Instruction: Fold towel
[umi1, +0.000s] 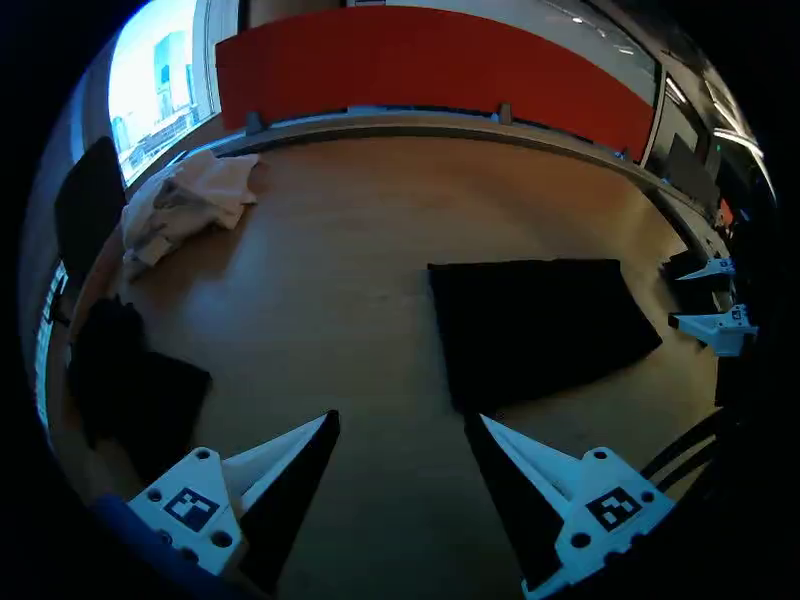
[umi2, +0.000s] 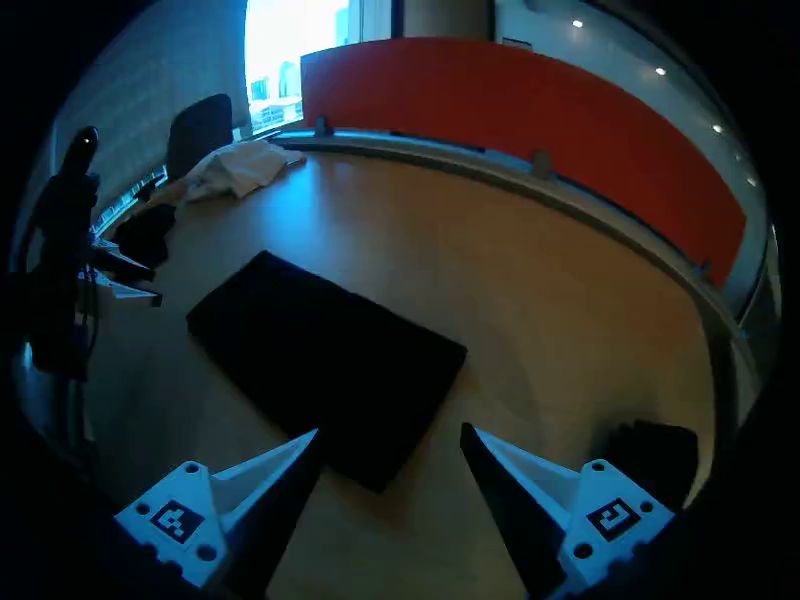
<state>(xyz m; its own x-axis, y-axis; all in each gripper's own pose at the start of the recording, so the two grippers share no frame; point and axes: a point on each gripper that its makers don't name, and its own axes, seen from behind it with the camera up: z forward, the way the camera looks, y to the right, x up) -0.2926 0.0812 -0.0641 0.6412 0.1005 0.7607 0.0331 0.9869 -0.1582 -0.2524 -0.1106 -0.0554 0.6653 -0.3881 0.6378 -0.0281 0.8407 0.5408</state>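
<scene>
Light wooden table (umi1: 380, 250), long red partition panel (umi1: 430, 70) behind. Flat black rectangular towel (umi1: 540, 325) lies on the table, right of centre in the left gripper view. Left gripper (umi1: 400, 430) and right gripper (umi2: 390, 445): tongs apart, empty. Judgement: pinch two matching corners evenly and lift together. Crumpled white cloth (umi1: 190, 200), upper left, lies loose on the table, not in a container.
</scene>
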